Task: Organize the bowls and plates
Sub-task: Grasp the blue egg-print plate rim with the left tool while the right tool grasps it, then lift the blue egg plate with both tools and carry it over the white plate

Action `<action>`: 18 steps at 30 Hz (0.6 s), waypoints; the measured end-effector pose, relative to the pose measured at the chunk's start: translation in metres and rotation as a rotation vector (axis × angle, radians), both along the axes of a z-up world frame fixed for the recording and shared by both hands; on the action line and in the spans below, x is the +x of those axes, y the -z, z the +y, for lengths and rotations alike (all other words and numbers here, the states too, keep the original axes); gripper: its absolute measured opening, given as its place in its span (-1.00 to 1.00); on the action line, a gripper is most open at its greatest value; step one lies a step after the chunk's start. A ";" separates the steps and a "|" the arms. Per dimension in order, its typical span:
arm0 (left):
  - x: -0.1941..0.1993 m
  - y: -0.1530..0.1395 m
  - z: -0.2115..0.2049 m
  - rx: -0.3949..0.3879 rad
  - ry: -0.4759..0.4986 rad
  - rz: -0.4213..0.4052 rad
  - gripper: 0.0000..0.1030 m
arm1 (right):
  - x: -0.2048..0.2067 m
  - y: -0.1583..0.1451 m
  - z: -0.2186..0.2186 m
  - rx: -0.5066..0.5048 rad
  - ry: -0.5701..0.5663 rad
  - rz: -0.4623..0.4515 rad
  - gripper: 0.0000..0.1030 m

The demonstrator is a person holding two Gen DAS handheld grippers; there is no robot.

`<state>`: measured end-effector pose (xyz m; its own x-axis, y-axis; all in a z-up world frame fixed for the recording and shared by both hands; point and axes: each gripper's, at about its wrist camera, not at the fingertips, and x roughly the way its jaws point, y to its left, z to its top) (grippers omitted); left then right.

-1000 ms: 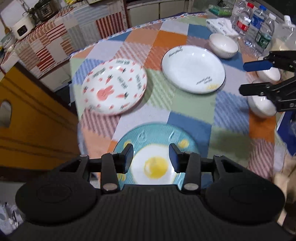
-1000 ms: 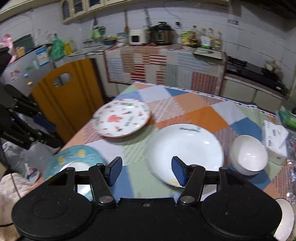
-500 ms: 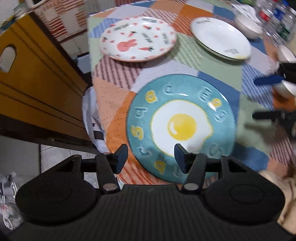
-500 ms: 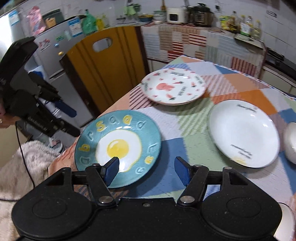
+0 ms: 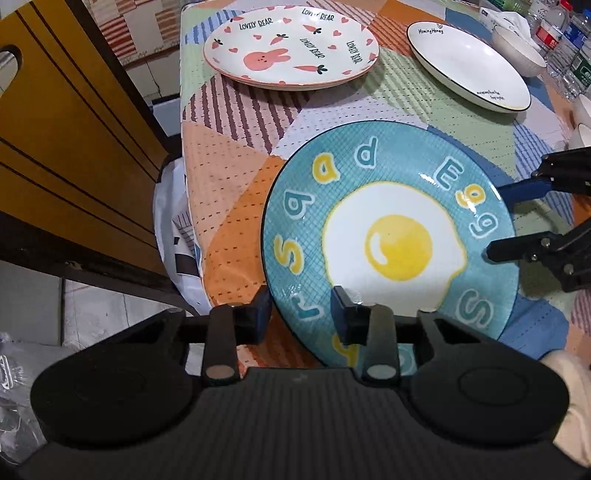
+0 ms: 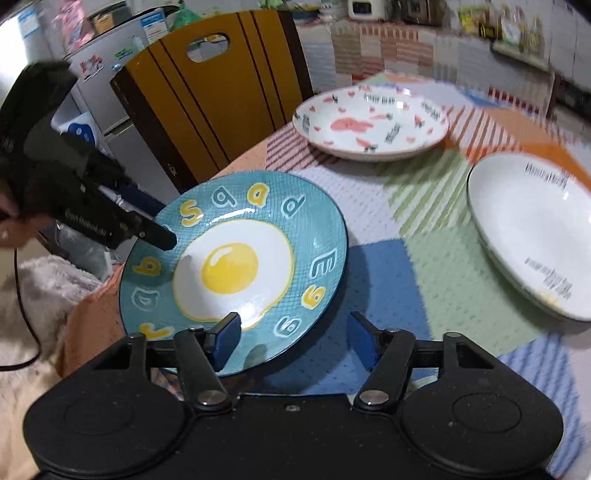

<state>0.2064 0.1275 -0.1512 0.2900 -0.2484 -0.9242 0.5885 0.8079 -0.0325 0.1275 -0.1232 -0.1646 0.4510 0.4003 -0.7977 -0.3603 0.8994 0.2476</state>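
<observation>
A teal plate with a fried-egg picture point(image 5: 388, 240) lies at the near corner of the table; it also shows in the right wrist view point(image 6: 236, 269). My left gripper point(image 5: 301, 317) is open and straddles the plate's near-left rim, one finger outside, one over the plate. My right gripper point(image 6: 295, 339) is open and straddles the opposite rim. Beyond lie a pink rabbit plate point(image 5: 291, 55) and a plain white plate point(image 5: 469, 66); both also show in the right wrist view, the rabbit plate point(image 6: 369, 122) behind the white plate point(image 6: 532, 236).
The table wears a patchwork cloth point(image 5: 229, 177). A yellow wooden chair back point(image 5: 66, 140) stands close to the table's left edge. A white bowl point(image 5: 521, 50) and water bottles point(image 5: 565, 33) sit at the far right.
Both grippers have closed in on the teal plate from opposite sides and now straddle its rim. The left gripper's fingers have narrowed.
</observation>
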 end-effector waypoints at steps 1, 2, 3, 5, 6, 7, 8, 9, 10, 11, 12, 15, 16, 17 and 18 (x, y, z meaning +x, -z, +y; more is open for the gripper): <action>-0.001 0.001 0.001 0.006 0.000 -0.009 -0.50 | 0.001 0.002 0.001 0.009 0.004 0.015 0.21; -0.002 0.002 0.002 -0.002 0.000 -0.011 -0.50 | 0.001 0.003 0.002 0.017 0.009 0.022 0.10; -0.001 0.002 0.004 -0.013 -0.005 -0.008 -0.51 | 0.001 0.004 0.003 0.021 0.018 0.028 -0.01; 0.001 0.003 0.006 -0.033 -0.015 0.009 -0.52 | 0.000 0.005 0.005 0.038 0.034 0.047 -0.18; 0.003 0.004 0.008 -0.045 -0.022 0.018 -0.52 | 0.000 0.005 0.006 0.034 0.051 0.050 -0.24; 0.005 0.005 0.009 -0.058 -0.031 0.031 -0.52 | 0.000 0.006 0.007 0.031 0.066 0.054 -0.33; 0.007 0.006 0.011 -0.073 -0.040 0.043 -0.51 | 0.000 0.008 0.007 0.033 0.080 0.058 -0.38; 0.008 0.007 0.012 -0.088 -0.049 0.051 -0.51 | 0.002 0.010 0.005 0.049 0.096 0.063 -0.42; 0.009 0.009 0.013 -0.101 -0.060 0.055 -0.50 | 0.003 0.012 0.002 0.074 0.111 0.074 -0.42; 0.009 0.010 0.013 -0.112 -0.078 0.056 -0.50 | 0.003 0.014 -0.001 0.103 0.133 0.084 -0.43; 0.008 0.011 0.014 -0.124 -0.106 0.050 -0.48 | 0.002 0.015 -0.003 0.112 0.144 0.083 -0.44; 0.002 0.013 0.011 -0.123 -0.145 0.018 -0.44 | -0.003 0.016 -0.001 0.115 0.174 0.069 -0.45; 0.003 0.013 0.011 -0.121 -0.158 0.024 -0.44 | -0.003 0.016 0.000 0.112 0.179 0.069 -0.46; 0.004 0.013 0.010 -0.116 -0.172 0.037 -0.44 | -0.002 0.015 -0.001 0.113 0.183 0.074 -0.49; 0.005 0.013 0.009 -0.113 -0.180 0.046 -0.45 | -0.001 0.016 -0.003 0.124 0.189 0.081 -0.52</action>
